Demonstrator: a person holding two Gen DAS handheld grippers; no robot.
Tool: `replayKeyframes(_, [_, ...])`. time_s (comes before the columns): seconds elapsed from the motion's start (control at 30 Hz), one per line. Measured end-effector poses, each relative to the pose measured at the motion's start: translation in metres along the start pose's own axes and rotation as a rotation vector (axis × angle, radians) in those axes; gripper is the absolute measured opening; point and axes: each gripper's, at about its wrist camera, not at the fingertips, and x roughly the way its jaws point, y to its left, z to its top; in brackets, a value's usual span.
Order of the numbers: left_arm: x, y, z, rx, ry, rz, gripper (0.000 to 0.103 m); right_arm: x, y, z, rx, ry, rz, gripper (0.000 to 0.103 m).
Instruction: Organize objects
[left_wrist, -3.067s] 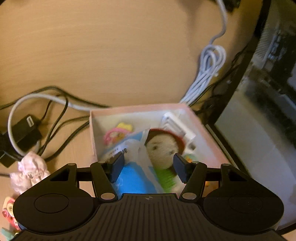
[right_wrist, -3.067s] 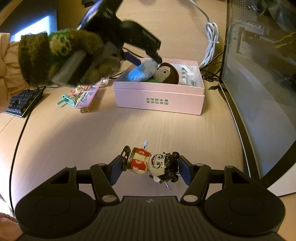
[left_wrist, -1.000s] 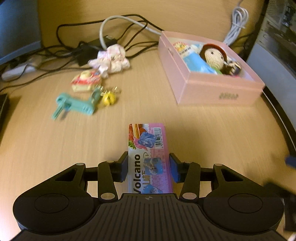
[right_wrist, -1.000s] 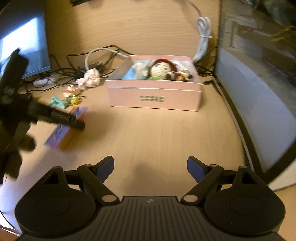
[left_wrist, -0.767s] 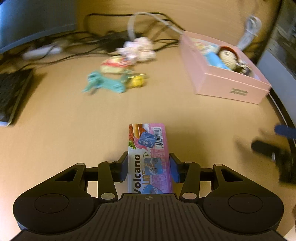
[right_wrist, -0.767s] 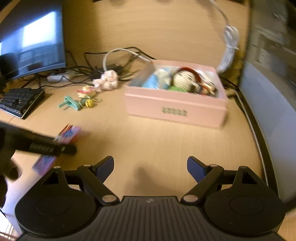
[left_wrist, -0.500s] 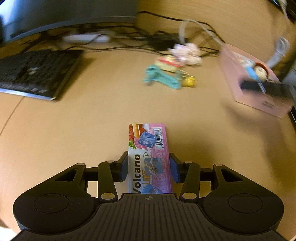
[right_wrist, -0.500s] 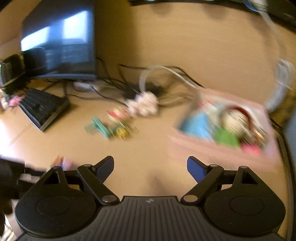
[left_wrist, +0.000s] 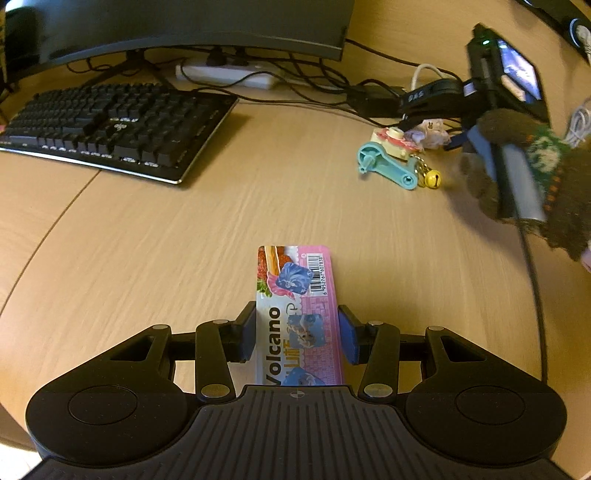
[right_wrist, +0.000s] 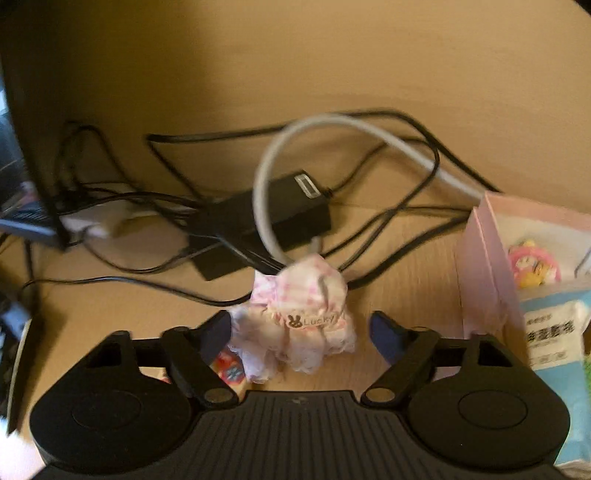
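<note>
My left gripper (left_wrist: 297, 334) is shut on a pink "Volcano" packet (left_wrist: 295, 280), holding it just above the wooden desk (left_wrist: 147, 251). My right gripper (right_wrist: 301, 325) has its jaws closing around a pink-and-white frilly cloth toy (right_wrist: 303, 291) with a "Lucky" label. The toy lies between the pads, and a gap still shows at the right pad. The left wrist view shows that gripper at the far right in a knit-gloved hand (left_wrist: 517, 177), over the same toy (left_wrist: 430, 134). The pink box (right_wrist: 480, 258) stands just right of the toy.
A teal crank toy (left_wrist: 388, 166), a yellow bell (left_wrist: 432, 180) and a small cake-like toy (left_wrist: 393, 138) lie beside the cloth toy. Behind it are a black adapter (right_wrist: 288, 210) and tangled cables. A keyboard (left_wrist: 110, 129), monitor (left_wrist: 184, 29) and power strip (left_wrist: 229, 75) stand at the left.
The left gripper swung left with the packet, bringing the keyboard into view. The right gripper swept from the open desk to the frilly toy, and its jaws have narrowed.
</note>
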Motion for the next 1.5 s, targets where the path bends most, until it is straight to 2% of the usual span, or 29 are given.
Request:
replayKeyframes(0.1, [0.0, 0.001, 0.0, -0.008, -0.003, -0.007, 0.049, 0.006, 0.003, -0.007, -0.013, -0.007, -0.025, 0.058])
replayKeyframes(0.2, [0.0, 0.003, 0.001, -0.02, -0.003, -0.011, 0.049, 0.001, 0.011, -0.014, -0.096, -0.004, 0.008, 0.043])
replayKeyframes(0.4, [0.003, 0.001, 0.004, -0.023, 0.004, -0.001, 0.049, -0.028, 0.016, -0.047, -0.186, 0.009, 0.078, 0.039])
replayKeyframes(0.67, [0.004, 0.001, 0.005, -0.053, 0.005, 0.005, 0.049, -0.079, 0.006, -0.098, -0.259, 0.051, 0.152, 0.038])
replayKeyframes(0.9, [0.006, 0.001, 0.007, -0.075, 0.002, 0.004, 0.049, -0.123, -0.011, -0.13, -0.315, 0.089, 0.168, 0.039])
replayKeyframes(0.97, [0.006, -0.001, 0.007, -0.068, 0.002, 0.01, 0.049, -0.126, -0.012, -0.131, -0.333, 0.08, 0.149, 0.039])
replayKeyframes(1.03, [0.006, -0.001, 0.006, -0.062, 0.0, 0.011, 0.049, -0.129, -0.011, -0.128, -0.341, 0.06, 0.13, 0.046])
replayKeyframes(1.17, [0.005, 0.0, 0.005, -0.058, -0.003, 0.003, 0.049, -0.131, 0.003, -0.117, -0.348, 0.007, 0.152, 0.057])
replayKeyframes(1.37, [0.005, -0.002, 0.005, -0.034, -0.002, 0.014, 0.049, -0.108, 0.041, -0.11, -0.367, -0.014, 0.198, 0.057])
replayKeyframes(1.5, [0.004, -0.004, 0.004, -0.027, -0.005, 0.012, 0.049, -0.107, 0.049, -0.114, -0.383, -0.028, 0.216, 0.058])
